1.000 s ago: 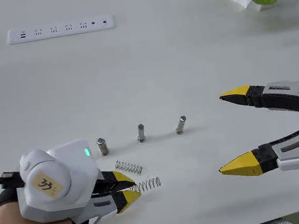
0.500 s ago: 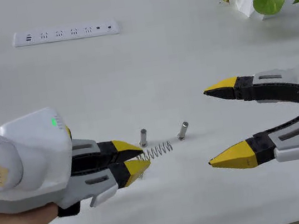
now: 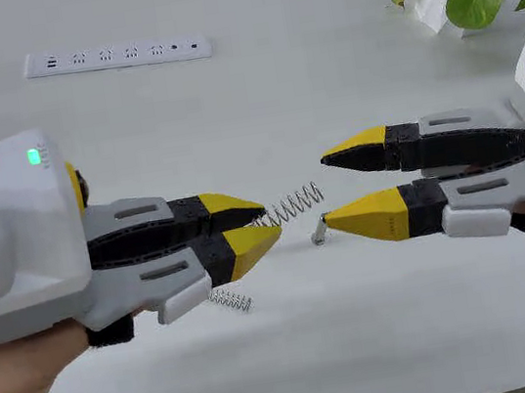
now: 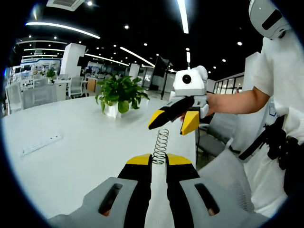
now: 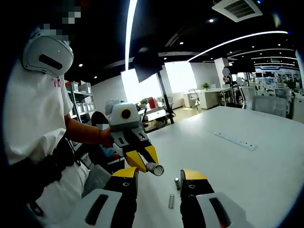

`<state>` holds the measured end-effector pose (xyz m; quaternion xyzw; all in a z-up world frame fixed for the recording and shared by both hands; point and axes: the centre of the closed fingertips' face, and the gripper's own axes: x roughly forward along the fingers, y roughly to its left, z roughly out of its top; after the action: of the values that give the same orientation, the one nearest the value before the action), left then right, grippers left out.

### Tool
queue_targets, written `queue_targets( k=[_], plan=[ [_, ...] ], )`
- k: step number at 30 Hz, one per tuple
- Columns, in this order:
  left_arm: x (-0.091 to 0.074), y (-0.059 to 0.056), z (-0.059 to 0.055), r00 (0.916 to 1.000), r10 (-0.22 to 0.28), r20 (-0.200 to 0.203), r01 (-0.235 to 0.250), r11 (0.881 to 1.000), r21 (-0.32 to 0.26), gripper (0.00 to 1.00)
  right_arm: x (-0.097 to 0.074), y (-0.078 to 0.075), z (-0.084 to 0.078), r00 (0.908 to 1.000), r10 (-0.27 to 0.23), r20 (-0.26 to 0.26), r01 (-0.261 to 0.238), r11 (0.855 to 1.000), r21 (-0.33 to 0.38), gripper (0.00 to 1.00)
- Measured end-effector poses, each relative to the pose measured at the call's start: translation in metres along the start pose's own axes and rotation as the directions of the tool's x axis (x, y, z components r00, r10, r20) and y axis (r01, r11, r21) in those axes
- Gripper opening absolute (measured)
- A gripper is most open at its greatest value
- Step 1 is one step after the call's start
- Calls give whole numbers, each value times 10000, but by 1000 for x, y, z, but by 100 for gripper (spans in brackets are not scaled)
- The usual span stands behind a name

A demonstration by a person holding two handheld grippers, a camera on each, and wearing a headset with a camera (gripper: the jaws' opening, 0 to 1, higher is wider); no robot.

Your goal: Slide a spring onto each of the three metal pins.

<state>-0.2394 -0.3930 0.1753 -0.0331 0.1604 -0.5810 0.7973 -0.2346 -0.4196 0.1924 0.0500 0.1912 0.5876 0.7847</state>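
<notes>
Pinching one end of a spring [image 3: 291,204] in the clenched left gripper [image 3: 268,219], pointing its free end toward the parted, empty right gripper [image 3: 325,187] nearby.

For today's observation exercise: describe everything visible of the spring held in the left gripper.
The spring is a thin, silvery wire coil, seemingly metal, straight and open-ended. The yellow tips of the left gripper pinch one end; it juts out, held above the table. Its free end reaches between the open jaws of the right gripper; contact there is unclear.
</notes>
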Motion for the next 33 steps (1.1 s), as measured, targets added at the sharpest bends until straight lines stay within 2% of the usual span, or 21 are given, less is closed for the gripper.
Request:
queue_targets(
  k=[2,5,13,17,20,25,33],
  plan=[
    [-1,0,7,9993,-25,369,33,9997,-238,7,0,-1,5,9993,-25,381,9,9991,421,30],
    [-2,2,14,9978,22,659,5,9992,-404,7,1,0,15,9948,79,1013,-173,9955,928,26],
    [-2,2,26,9929,13,1186,63,9980,-636,7,2,2,26,9842,146,1766,-431,9864,1584,16],
    [-2,2,28,9916,-18,1292,108,9976,-687,7,3,3,26,9832,162,1818,-462,9858,1616,12],
    [-1,1,27,9916,-31,1295,121,9976,-686,7,2,5,30,9779,234,2077,-614,9820,1786,9],
    [0,0,28,9908,-67,1351,162,9974,-696,7,2,4,30,9767,201,2138,-606,9809,1849,7],
    [0,-2,26,9915,-139,1296,227,9975,-665,8,4,9,30,9802,268,1962,-607,9839,1684,7]
  ],
)
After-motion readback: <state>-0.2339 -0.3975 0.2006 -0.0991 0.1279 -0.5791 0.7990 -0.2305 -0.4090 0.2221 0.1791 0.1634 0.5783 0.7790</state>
